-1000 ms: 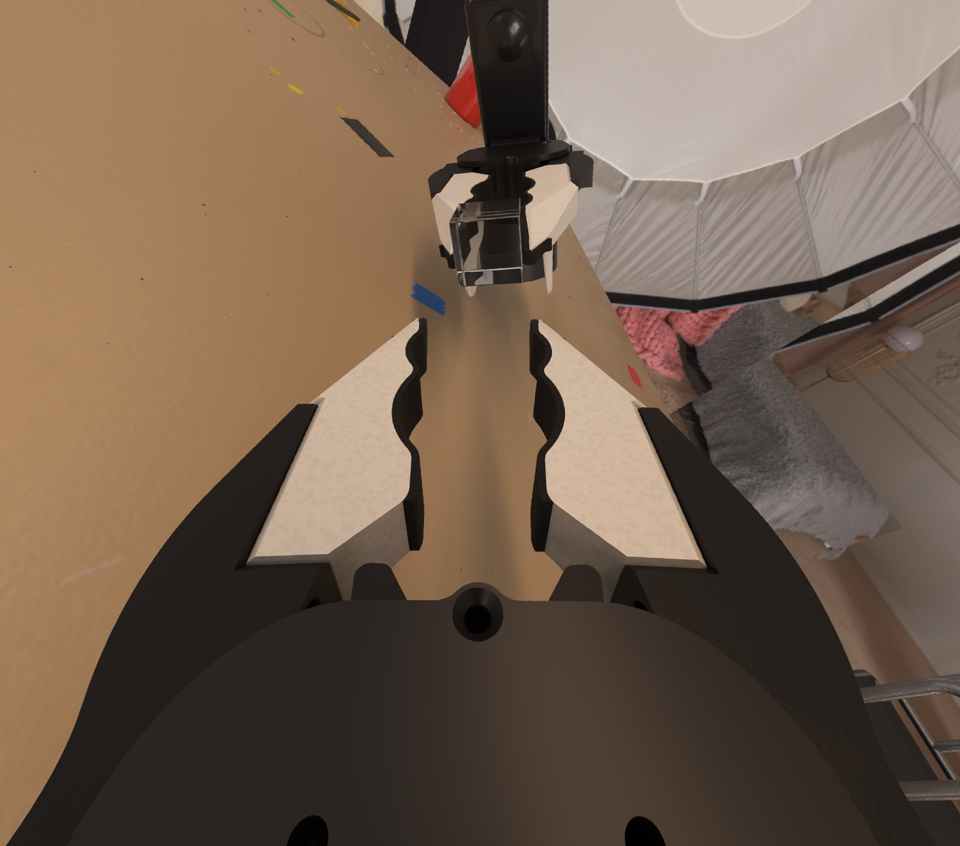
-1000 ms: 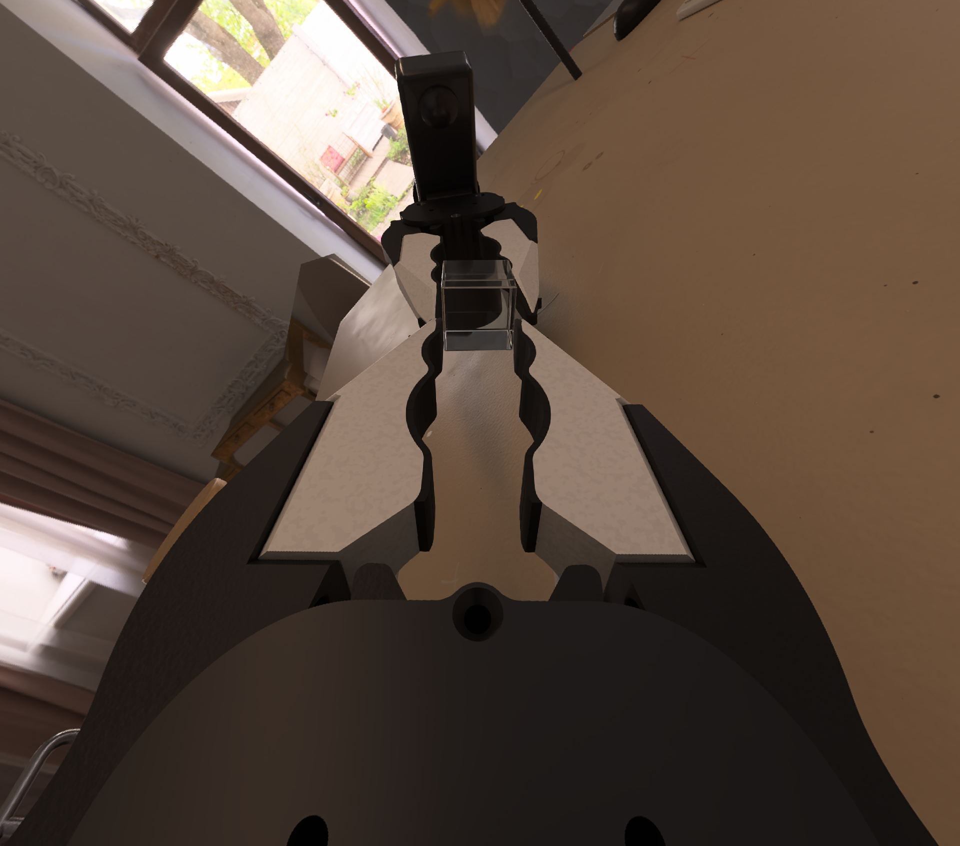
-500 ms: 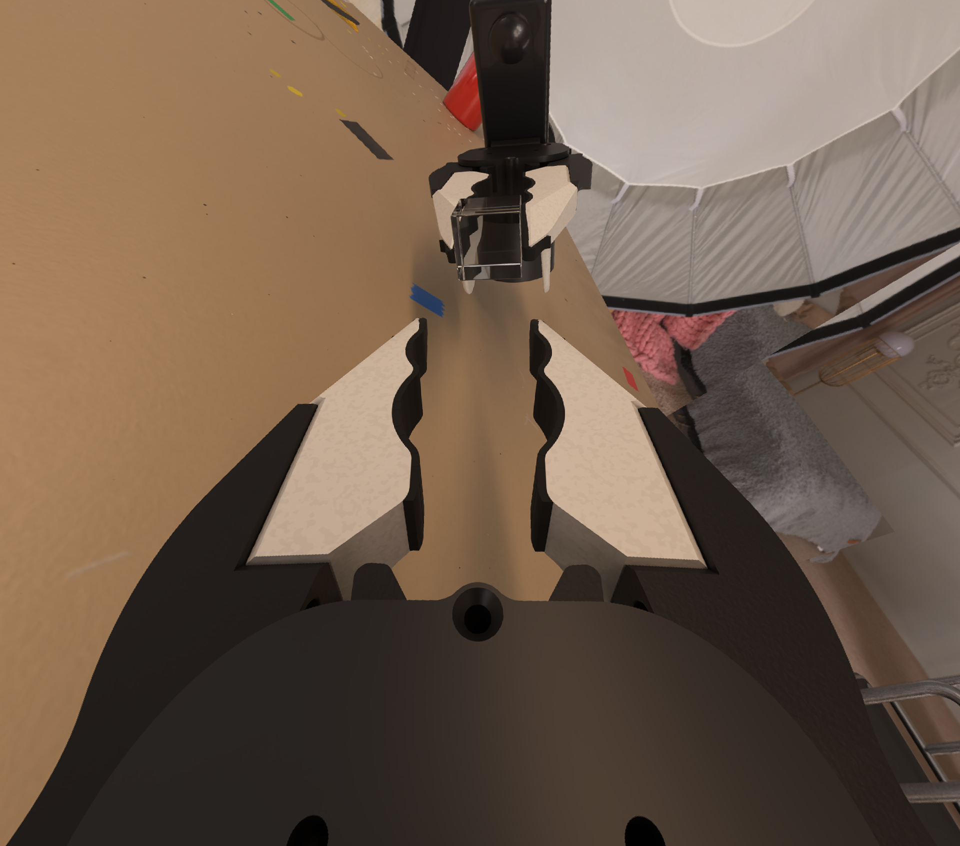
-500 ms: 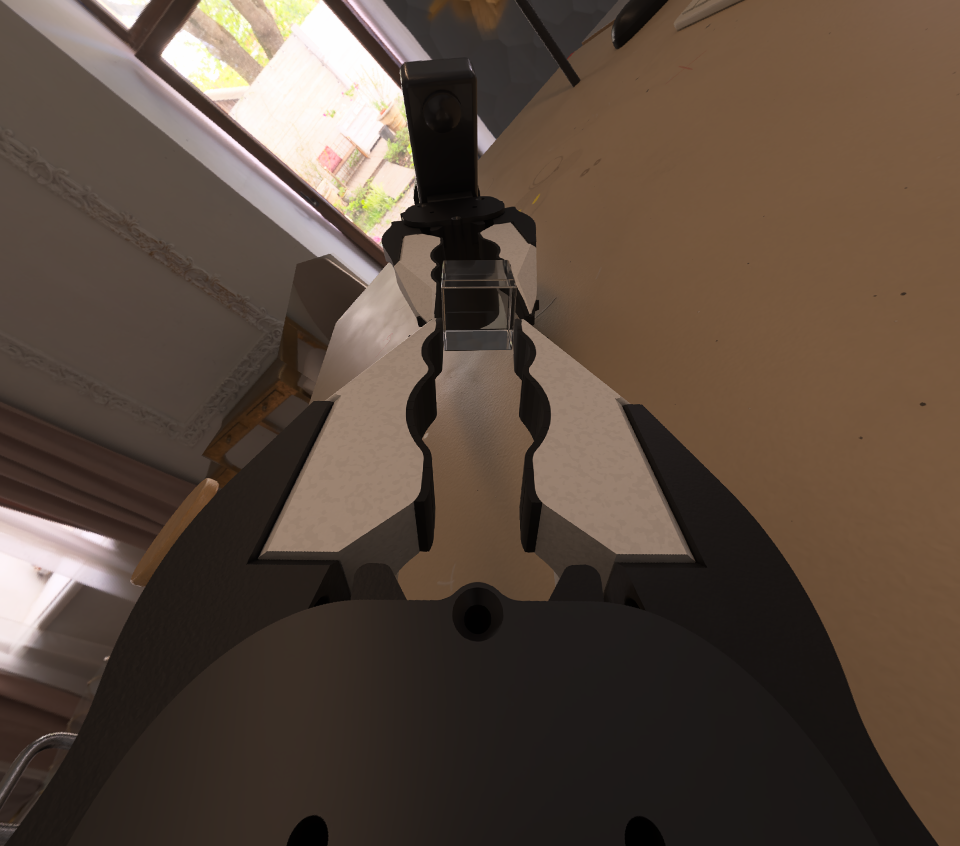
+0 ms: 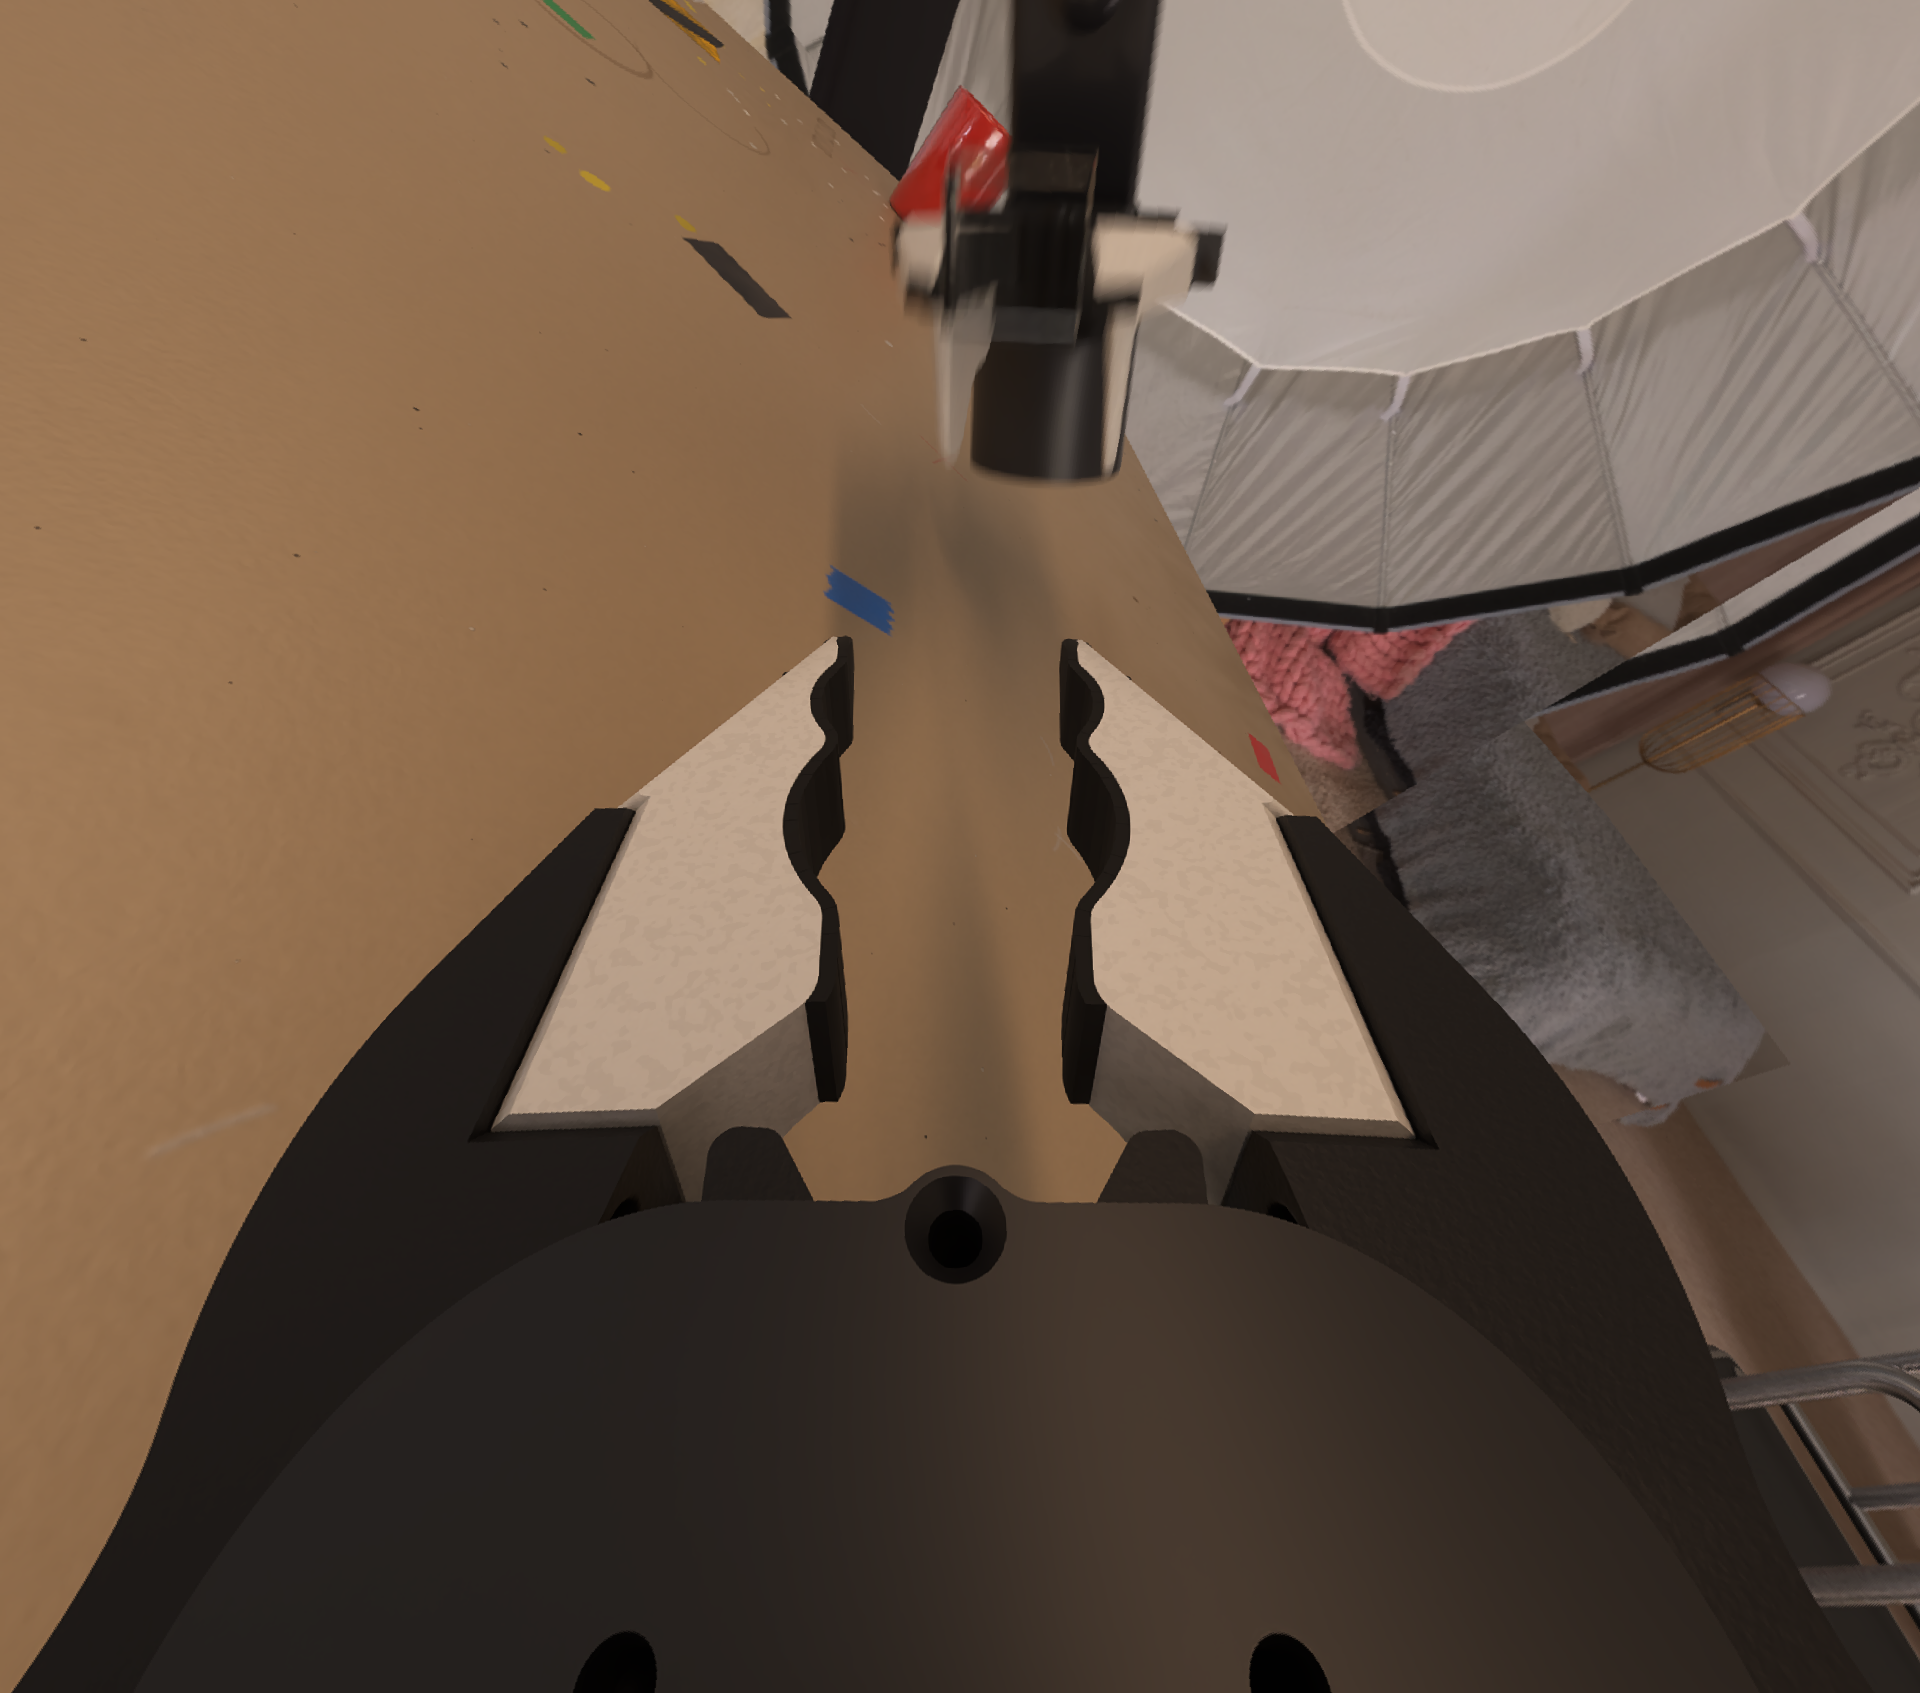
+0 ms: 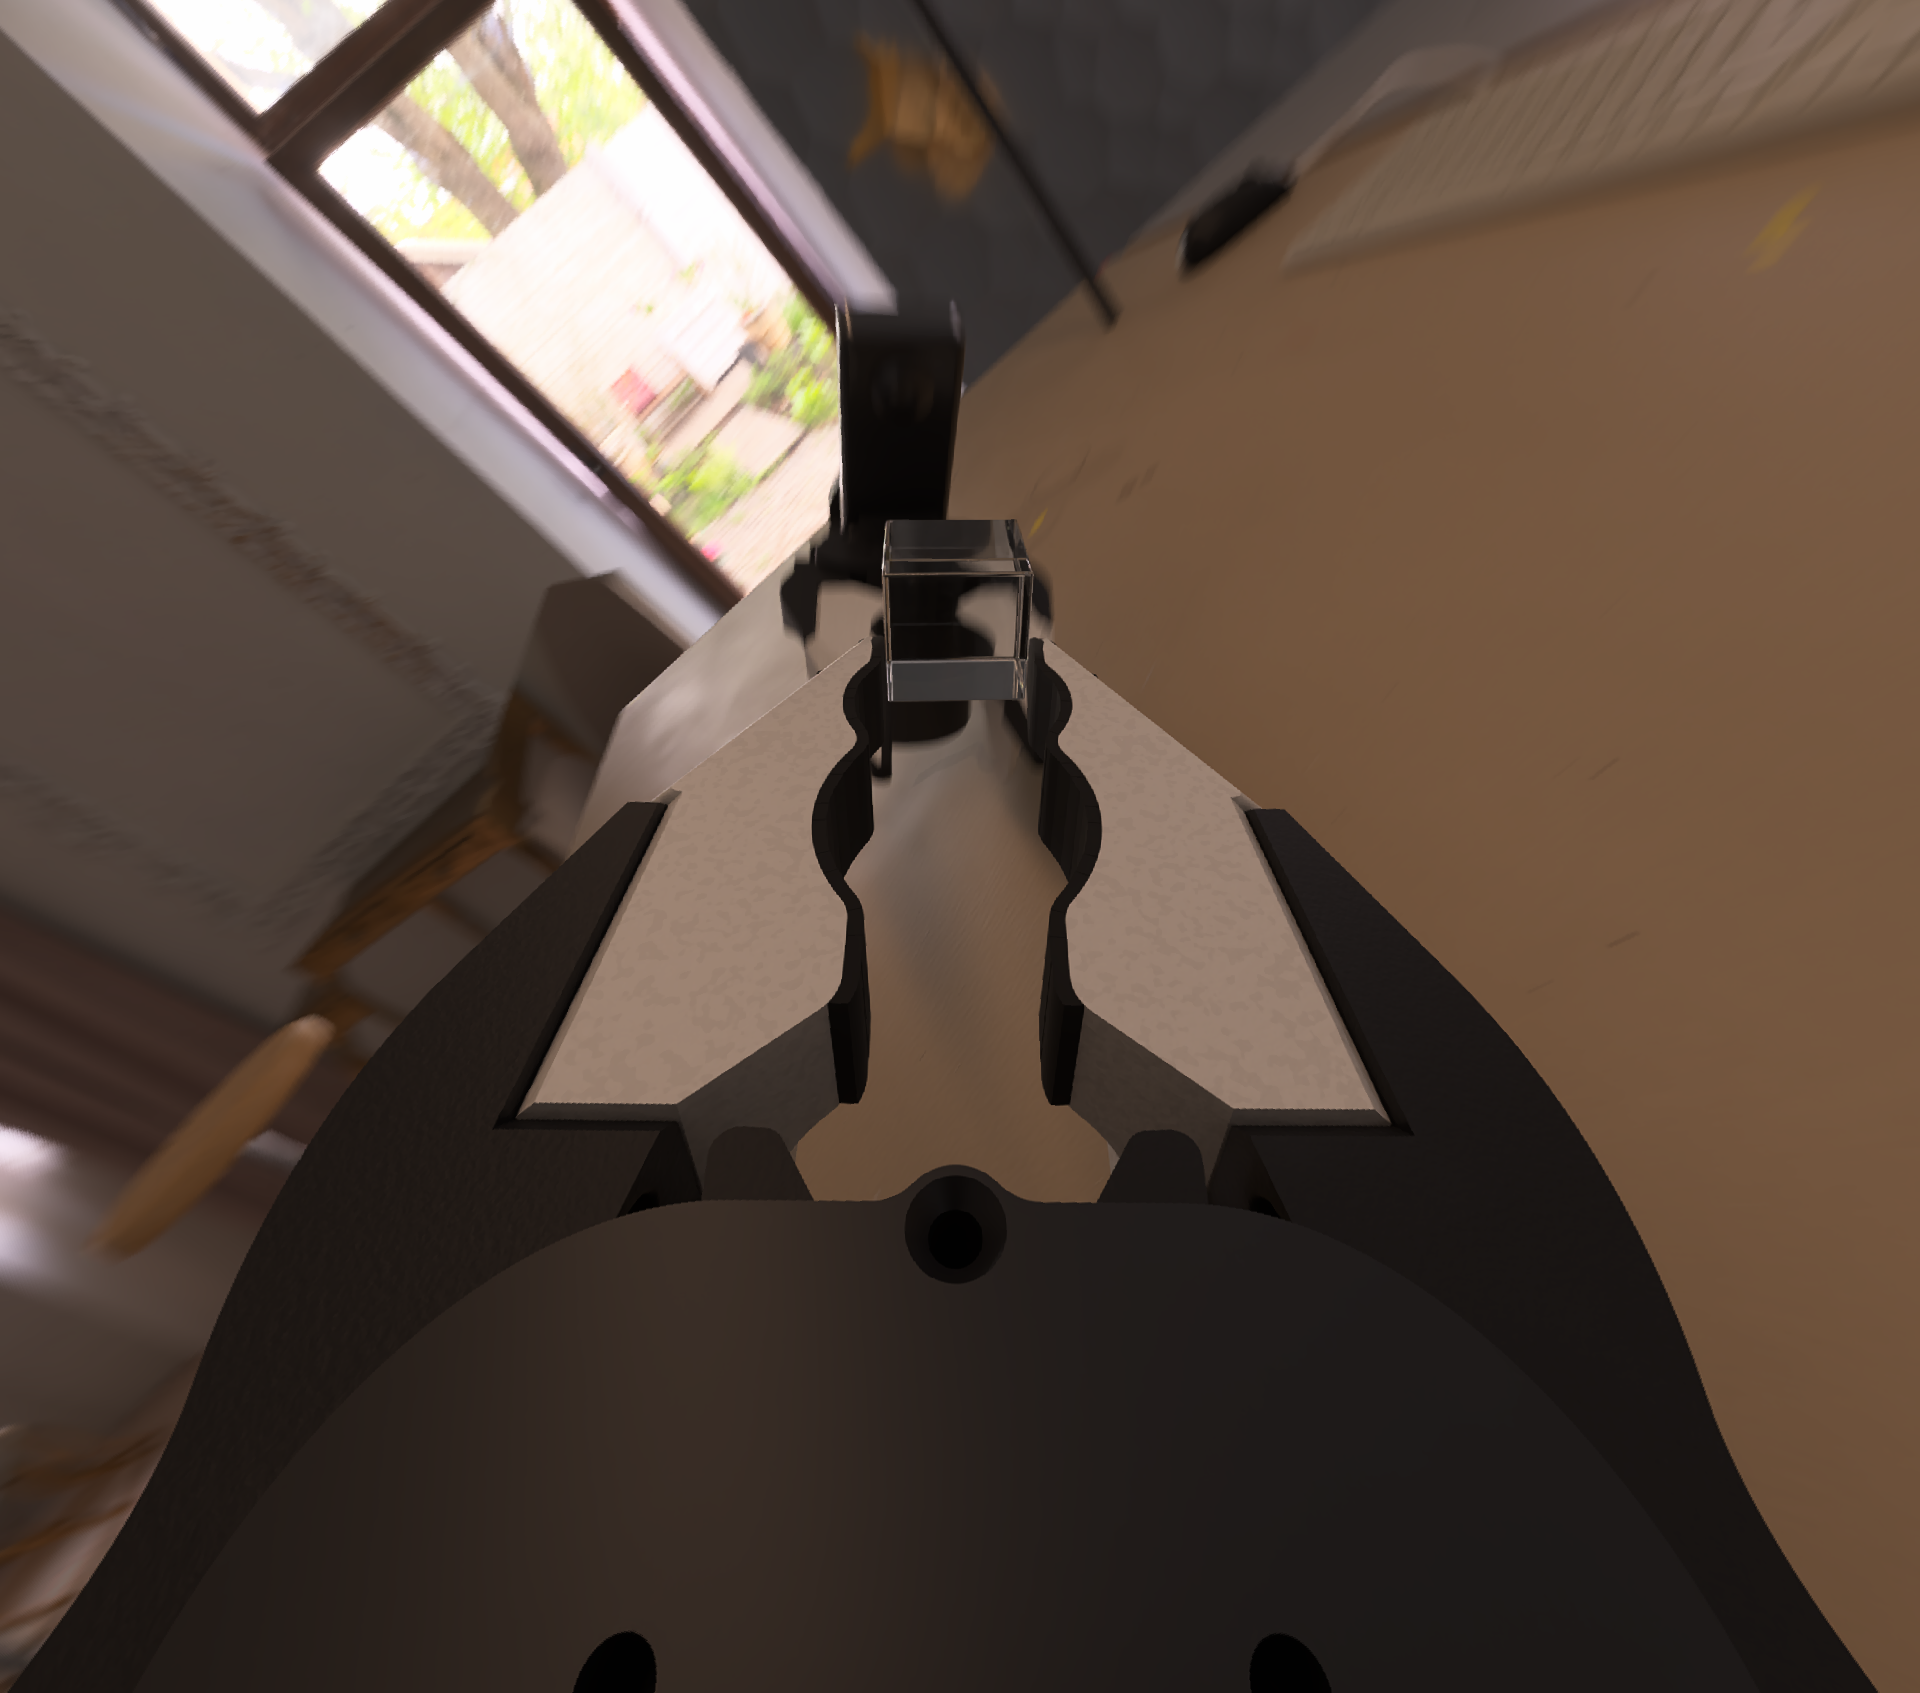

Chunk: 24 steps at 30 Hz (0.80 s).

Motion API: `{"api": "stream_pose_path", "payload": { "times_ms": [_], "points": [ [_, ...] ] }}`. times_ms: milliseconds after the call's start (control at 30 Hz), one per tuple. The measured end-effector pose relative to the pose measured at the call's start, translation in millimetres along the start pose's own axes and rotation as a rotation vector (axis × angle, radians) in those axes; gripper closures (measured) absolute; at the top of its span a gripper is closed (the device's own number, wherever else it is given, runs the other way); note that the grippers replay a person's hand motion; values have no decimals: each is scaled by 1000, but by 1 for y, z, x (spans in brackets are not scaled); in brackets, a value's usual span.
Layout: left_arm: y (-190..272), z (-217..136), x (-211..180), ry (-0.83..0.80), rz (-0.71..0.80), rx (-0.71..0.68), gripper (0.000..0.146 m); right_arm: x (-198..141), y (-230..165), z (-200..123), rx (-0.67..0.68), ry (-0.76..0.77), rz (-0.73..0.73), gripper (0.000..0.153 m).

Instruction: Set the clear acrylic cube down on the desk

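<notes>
Two units nose to nose along the counter point(image 5: 312, 500). Left hand-held gripper point(image 5: 956, 656) spread wide, empty. Right hand-held gripper point(image 6: 956, 656) narrowed on the cube point(image 6: 956, 604), pinched at the very tips. Each smeared in the other's view (cube nearly lost from the left wrist). Gap between cube and counter impossible to judge.

the clear acrylic cube point(image 6: 957, 623) is glossy and see-through, with bright glinting edges, between the speckled matt cream pads point(image 6: 727, 895) of the right gripper point(image 6: 957, 677), whose shell is matt black with a fine grain. the left gripper point(image 5: 956, 656) has the same finish. the table point(image 5: 312, 448) beneath it is smooth matt tan. beyond the table's edge lie a chunky pink knit point(image 5: 1320, 687) and a fuzzy grey cloth point(image 5: 1538, 895), under taut white fabric panels point(image 5: 1507, 33).
</notes>
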<state>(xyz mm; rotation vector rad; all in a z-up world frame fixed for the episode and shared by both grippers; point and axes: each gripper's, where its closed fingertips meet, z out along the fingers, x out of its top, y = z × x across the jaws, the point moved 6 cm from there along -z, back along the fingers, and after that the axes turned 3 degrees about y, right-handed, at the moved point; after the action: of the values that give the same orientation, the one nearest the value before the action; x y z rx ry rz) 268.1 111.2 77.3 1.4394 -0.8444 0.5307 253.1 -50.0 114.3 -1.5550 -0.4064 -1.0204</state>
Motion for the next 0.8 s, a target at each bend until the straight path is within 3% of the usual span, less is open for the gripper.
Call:
{"api": "stream_pose_path", "payload": {
  "times_ms": [100, 200, 333, 467, 600, 667, 800],
  "points": [
    [-1, -1, 0, 10, 1, 10, 106, 62, -11, -42, -118, 134, -225, 126],
    [-3, -1, 0, 15, -15, 16, 106, 122, -10, -107, -358, 125, -461, 126],
    [-6, -1, -1, 14, -22, 19, 107, 170, 25, -195, -726, -210, -662, 126],
    [-10, 3, -4, -1, -22, 38, 107, 174, 77, -258, -834, -697, -733, 126],
    [-15, 8, -6, -11, -33, 63, 106, 161, 117, -290, -878, -1116, -824, 126],
    [-17, 10, -8, -20, -29, 80, 106, 151, 130, -296, -837, -1250, -832, 126],
    [-18, 14, -9, -29, -34, 99, 106, 135, 143, -297, -703, -1371, -769, 126]
  ]
}}
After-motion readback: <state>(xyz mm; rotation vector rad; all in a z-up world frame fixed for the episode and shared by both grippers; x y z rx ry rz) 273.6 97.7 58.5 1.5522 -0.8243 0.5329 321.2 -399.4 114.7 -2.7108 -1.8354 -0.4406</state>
